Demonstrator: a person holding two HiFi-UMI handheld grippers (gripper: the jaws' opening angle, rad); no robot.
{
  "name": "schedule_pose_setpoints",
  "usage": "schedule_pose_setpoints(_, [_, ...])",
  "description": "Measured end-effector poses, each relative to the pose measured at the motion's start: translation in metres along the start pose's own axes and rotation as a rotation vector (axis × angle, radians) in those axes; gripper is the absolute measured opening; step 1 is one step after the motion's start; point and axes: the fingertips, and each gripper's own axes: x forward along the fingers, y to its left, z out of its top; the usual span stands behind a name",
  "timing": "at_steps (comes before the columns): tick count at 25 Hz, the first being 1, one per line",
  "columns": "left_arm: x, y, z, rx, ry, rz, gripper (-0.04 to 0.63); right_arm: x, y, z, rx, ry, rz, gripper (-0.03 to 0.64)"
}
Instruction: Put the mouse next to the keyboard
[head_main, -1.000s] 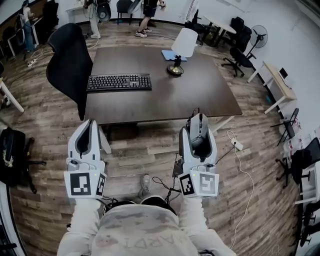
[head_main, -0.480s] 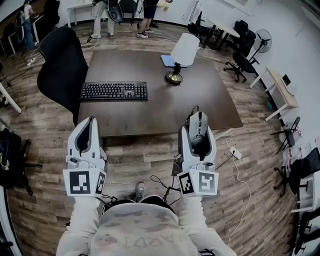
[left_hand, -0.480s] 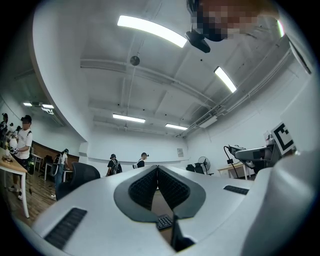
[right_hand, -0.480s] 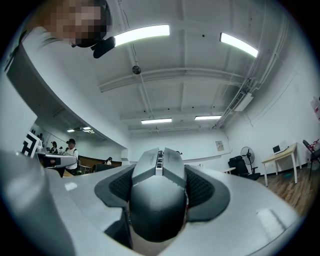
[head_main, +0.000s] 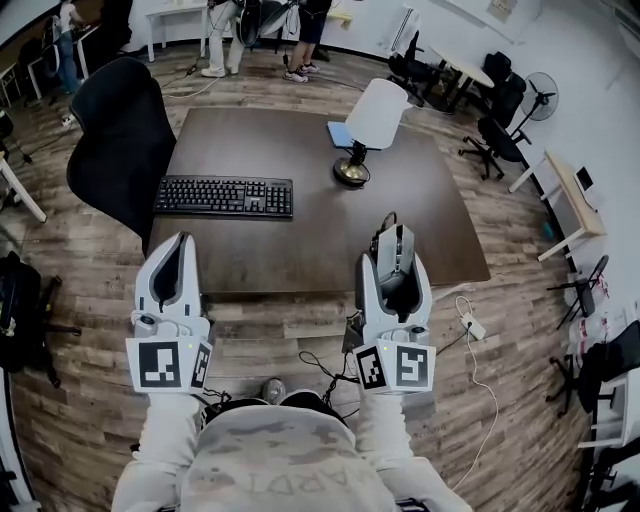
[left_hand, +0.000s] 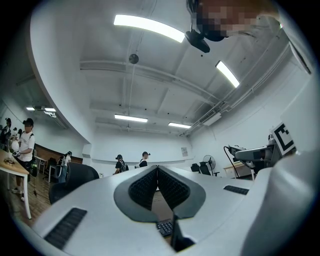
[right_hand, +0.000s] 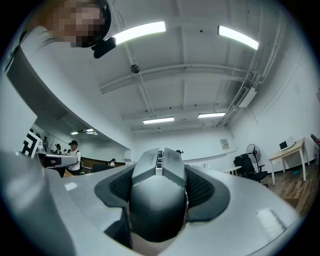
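Note:
A grey mouse (head_main: 394, 256) (right_hand: 157, 200) is clamped between the jaws of my right gripper (head_main: 396, 262), held over the near right part of the dark table (head_main: 300, 245). A black keyboard (head_main: 224, 197) lies on the table's left half, well to the left of the mouse and farther away. My left gripper (head_main: 176, 270) hangs in front of the table's near left edge, its jaws touching with nothing between them (left_hand: 157, 170). A sliver of the keyboard (left_hand: 165, 228) shows below the left pads.
A lamp with a white shade (head_main: 374, 115) and brass base stands at the table's middle right, a blue notebook (head_main: 340, 134) behind it. A black chair (head_main: 120, 140) stands left of the table. Cables and a power strip (head_main: 468, 326) lie on the wood floor. People stand far behind.
The table has come nearer in the head view; it now reaches under the right gripper and mouse. Both grippers keep their place in the view and their hold.

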Motion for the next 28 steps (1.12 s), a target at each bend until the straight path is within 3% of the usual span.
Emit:
schedule_pose_setpoints(18, [0.040,-0.002,-0.025,0.022,0.050,0.064,0.008,0.053,-0.027,-0.034,0.051,0.036,0.054,0.308])
schedule_pose_setpoints(28, [0.091,0.016,-0.040,0.006,0.055,0.030,0.008,0.096,-0.032,-0.053,0.048,0.053,0.023,0.308])
